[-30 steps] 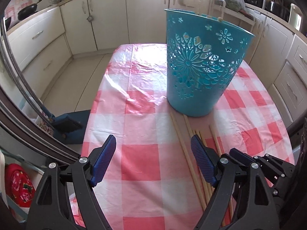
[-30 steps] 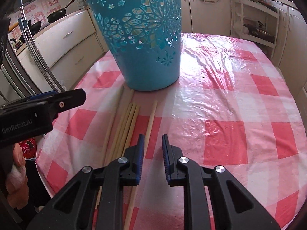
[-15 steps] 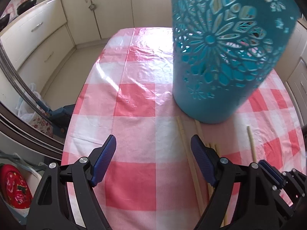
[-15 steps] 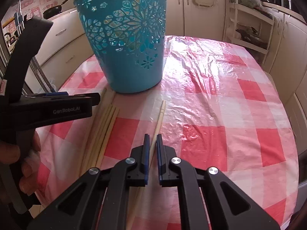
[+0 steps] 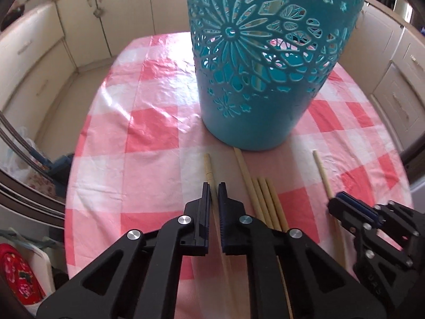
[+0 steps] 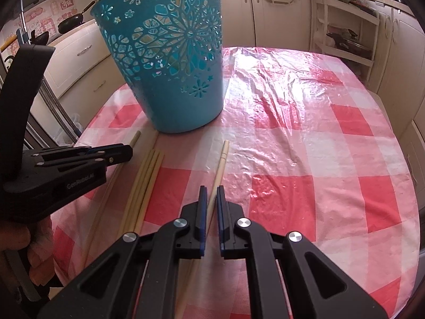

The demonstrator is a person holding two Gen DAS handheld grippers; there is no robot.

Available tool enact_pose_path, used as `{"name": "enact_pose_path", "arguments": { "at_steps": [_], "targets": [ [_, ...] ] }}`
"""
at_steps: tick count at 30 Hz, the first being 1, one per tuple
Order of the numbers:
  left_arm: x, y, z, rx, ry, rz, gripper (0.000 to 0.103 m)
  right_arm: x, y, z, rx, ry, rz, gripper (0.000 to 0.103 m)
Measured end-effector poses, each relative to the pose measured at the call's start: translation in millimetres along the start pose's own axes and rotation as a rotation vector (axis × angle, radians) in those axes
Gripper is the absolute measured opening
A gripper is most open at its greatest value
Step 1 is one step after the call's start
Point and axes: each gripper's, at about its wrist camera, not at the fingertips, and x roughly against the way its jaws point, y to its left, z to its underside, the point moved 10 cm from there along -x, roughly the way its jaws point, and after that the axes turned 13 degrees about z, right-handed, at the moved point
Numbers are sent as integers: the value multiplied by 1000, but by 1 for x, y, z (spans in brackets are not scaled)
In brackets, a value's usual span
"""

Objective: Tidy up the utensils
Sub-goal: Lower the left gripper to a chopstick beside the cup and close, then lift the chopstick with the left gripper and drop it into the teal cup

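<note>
A teal cut-out basket [image 5: 265, 66] [image 6: 172, 53] stands upright on the red-and-white checked tablecloth [image 5: 148, 133]. Several wooden chopsticks lie in front of it. My left gripper [image 5: 213, 188] is closing its jaws on the leftmost chopstick [image 5: 208, 167], and the pads press its sides. My right gripper [image 6: 211, 191] is shut on a single chopstick [image 6: 221, 159] lying apart on the right. A loose bundle of chopsticks [image 5: 265, 199] [image 6: 146, 178] rests on the cloth between the two grippers. The left gripper [image 6: 127, 150] also shows from the side in the right wrist view.
The table's rounded edge [image 6: 409, 186] drops off on both sides. Cream kitchen cabinets [image 5: 39, 53] ring the room. An open shelf rack [image 6: 345, 26] stands behind the table. A person's hand [image 6: 34, 252] holds the left gripper's handle.
My left gripper has moved forward and down towards the basket and gone from wide open to shut on the leftmost chopstick. The right gripper closed on its chopstick and has stayed put.
</note>
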Motion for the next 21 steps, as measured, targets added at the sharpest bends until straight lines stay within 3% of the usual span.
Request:
{"name": "enact_pose_path", "arguments": {
  "at_steps": [3,11,16,21],
  "targets": [
    [15,3,2,37,-1,49,5,-1,-1,-1,-9,-3,-6,8],
    [116,-13,-23,69,-153,182,5,-2,-3,-2,-25,-5,-23,8],
    [186,-34,-70,17,-304,209,5,-2,-4,-1,-37,0,-37,8],
    [222,-58,-124,-34,-462,215,5,-2,-3,0,-36,-2,-38,8]
  ]
}}
